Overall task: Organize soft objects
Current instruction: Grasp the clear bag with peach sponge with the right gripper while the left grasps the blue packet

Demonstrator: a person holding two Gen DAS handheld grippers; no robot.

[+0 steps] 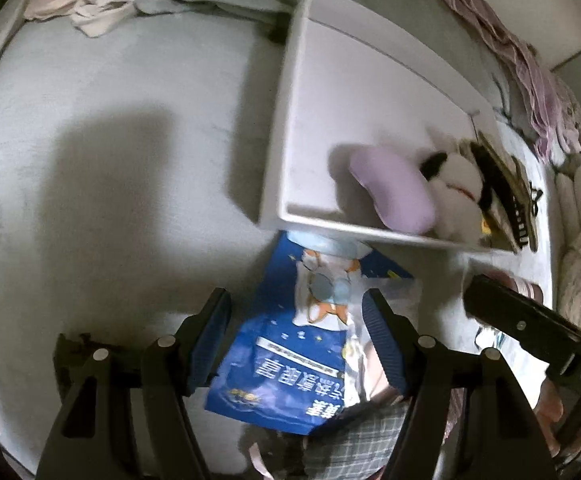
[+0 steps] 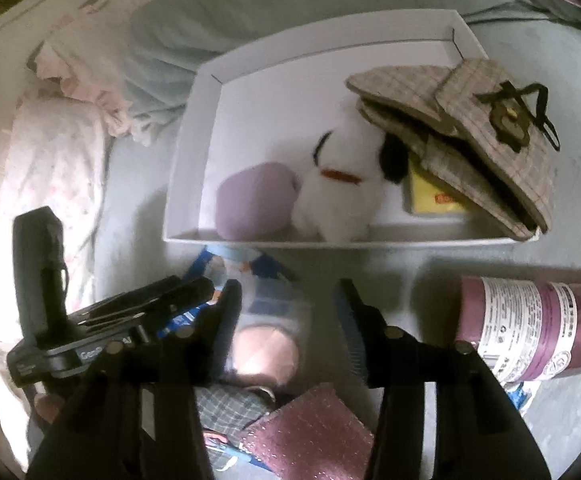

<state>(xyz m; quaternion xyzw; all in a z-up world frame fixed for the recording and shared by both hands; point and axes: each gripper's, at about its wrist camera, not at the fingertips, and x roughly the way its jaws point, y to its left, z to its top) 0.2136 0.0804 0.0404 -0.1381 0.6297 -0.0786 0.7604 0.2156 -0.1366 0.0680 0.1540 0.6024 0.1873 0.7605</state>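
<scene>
A white tray (image 2: 194,140) lies on the bed and holds a lilac cushion (image 2: 250,204), a white plush dog (image 2: 338,200) and a plaid pouch (image 2: 470,128) that hangs over its right rim. The left wrist view shows the same tray (image 1: 290,128), cushion (image 1: 394,192) and dog (image 1: 454,196). My left gripper (image 1: 298,344) stands open over a blue printed packet (image 1: 274,360) just in front of the tray; its pads do not press on it. My right gripper (image 2: 290,320) is open above a clear wrapper and a pinkish rounded thing (image 2: 266,348) that I cannot identify.
A mauve labelled roll (image 2: 530,328) lies right of my right gripper, and a pink glittery pouch (image 2: 310,432) and plaid cloth (image 2: 226,404) sit near the bottom. A yellow card (image 2: 430,200) is in the tray. Pink clothes (image 1: 530,80) and pale bedding (image 1: 90,12) border the grey-green sheet (image 1: 110,160).
</scene>
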